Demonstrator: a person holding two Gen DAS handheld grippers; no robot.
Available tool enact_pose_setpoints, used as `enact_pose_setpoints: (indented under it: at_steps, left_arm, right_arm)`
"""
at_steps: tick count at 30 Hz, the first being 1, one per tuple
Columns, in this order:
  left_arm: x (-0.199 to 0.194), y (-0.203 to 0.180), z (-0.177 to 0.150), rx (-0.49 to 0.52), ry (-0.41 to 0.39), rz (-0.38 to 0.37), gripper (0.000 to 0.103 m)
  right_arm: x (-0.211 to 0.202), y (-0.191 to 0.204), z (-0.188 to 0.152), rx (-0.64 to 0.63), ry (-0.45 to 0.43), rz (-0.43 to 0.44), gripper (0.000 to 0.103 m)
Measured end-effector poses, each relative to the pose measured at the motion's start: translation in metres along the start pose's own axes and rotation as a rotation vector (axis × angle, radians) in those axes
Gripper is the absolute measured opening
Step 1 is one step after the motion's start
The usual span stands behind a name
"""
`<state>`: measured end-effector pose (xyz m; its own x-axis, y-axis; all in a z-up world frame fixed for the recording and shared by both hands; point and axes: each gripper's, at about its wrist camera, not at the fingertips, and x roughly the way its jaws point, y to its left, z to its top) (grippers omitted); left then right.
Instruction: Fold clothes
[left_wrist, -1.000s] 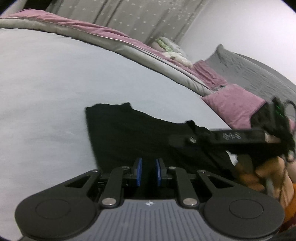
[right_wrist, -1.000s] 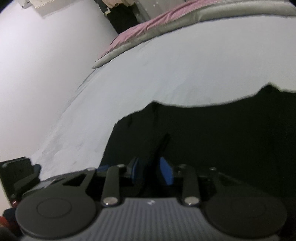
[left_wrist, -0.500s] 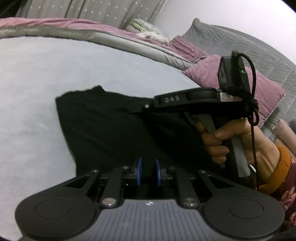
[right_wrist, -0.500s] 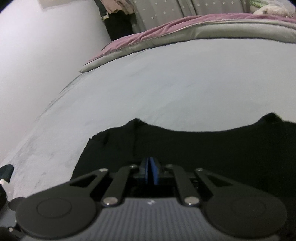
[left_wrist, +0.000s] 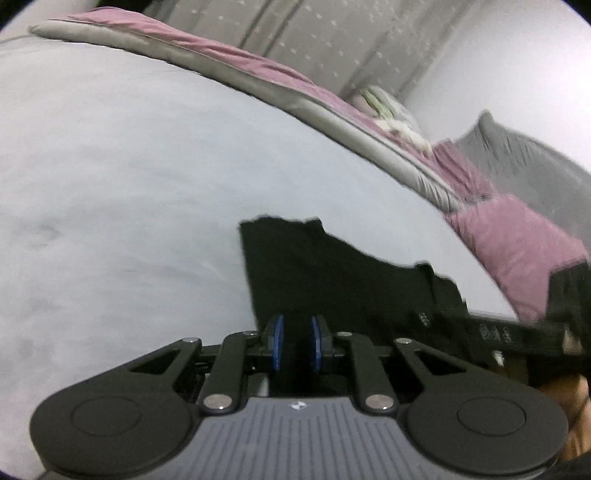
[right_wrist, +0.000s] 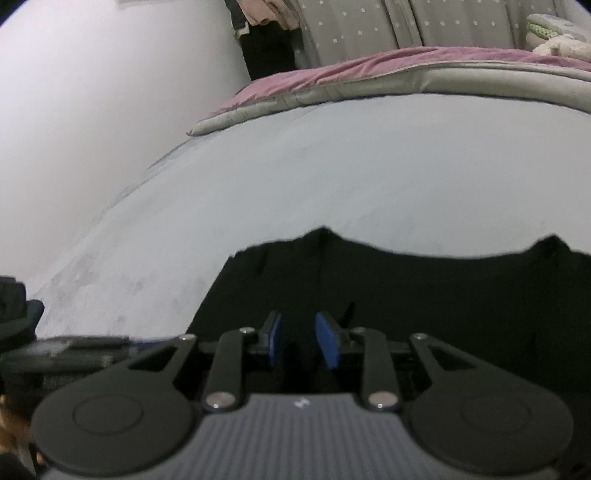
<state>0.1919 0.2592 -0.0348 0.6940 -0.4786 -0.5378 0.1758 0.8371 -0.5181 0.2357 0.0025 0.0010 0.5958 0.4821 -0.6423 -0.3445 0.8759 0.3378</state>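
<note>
Left-wrist view first: black garment (left_wrist: 332, 280) lies flat on the pale grey bedsheet (left_wrist: 110, 177), centre to lower right, apparently folded in part; further folds seem to remain. Left gripper (left_wrist: 295, 343), bottom centre, tilts downward over the garment's near edge, blue pads narrowly apart; whether cloth is pinched between them cannot be told. Right-wrist view: the garment (right_wrist: 424, 295) fills the lower right. Right gripper (right_wrist: 301, 345) angles down above it, jaws opening, dark cloth beneath the gap, no visible grip.
</note>
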Motion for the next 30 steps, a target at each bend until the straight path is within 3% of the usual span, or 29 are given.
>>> enact_pose_setpoints:
  at_steps: [4,13,20,25,30]
  left_arm:
    - [-0.002,-0.001,0.002,-0.039,-0.020,0.001,0.014]
    - [0.001,-0.038,-0.030,0.066,0.086,0.008,0.014]
    - [-0.019,-0.060,-0.040,0.109,0.097,-0.009,0.014]
    - [-0.015,-0.074,-0.038,0.131,0.047,-0.002,0.014]
    - [0.001,-0.079,-0.053,0.131,0.088,0.061,0.014]
  right_arm:
    - [-0.027,-0.002,-0.011,0.035,0.007,-0.016,0.030]
    - [-0.126,-0.028,-0.039,0.086,-0.018,-0.105,0.038]
    - [-0.188,-0.047,-0.081,0.140,-0.023,-0.144,0.043]
    - [-0.203,-0.064,-0.102,0.167,-0.025,-0.183,0.044]
    - [-0.196,-0.075,-0.112,0.177,-0.042,-0.189,0.044]
